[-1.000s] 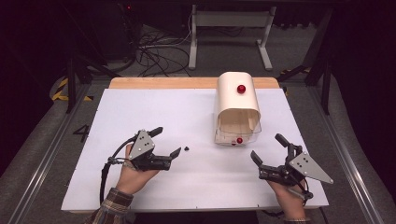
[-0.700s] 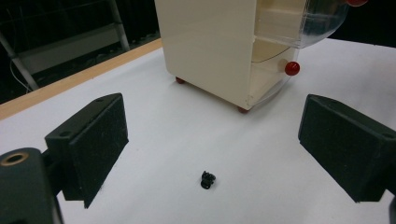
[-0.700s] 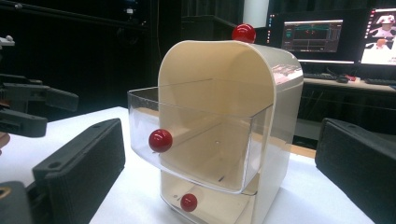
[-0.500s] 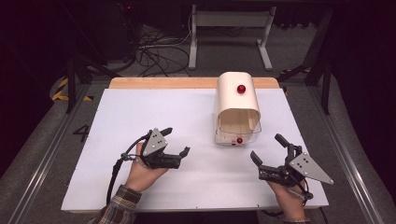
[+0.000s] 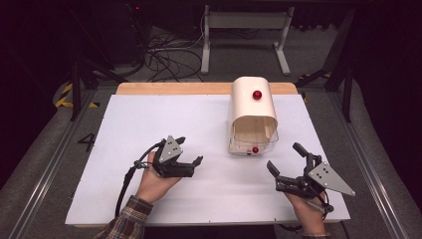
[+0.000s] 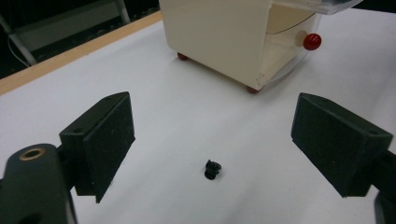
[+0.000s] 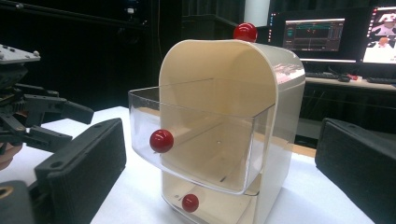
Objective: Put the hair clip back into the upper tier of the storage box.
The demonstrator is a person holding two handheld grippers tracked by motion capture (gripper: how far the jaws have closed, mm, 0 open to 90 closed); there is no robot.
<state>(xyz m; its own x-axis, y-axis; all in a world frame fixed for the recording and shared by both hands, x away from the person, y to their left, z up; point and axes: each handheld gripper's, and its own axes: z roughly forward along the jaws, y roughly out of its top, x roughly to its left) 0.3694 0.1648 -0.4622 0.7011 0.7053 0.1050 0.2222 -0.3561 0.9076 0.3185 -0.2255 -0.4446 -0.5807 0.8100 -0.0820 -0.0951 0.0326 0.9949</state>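
carefully, we centre the left gripper [image 6: 212, 140], jaws wide, closing, nothing gripped, over the small black clip [image 6: 212, 169] before pinching.

Your left gripper [image 6: 212, 154] hangs over the white table [image 6: 154, 102], jaws set wide and just closing a little, a small black piece [image 6: 212, 169] lying on the surface between them, untouched. Farther off stands the cream drawer box [image 6: 224, 37], its red knob [image 6: 312, 41] at the right.
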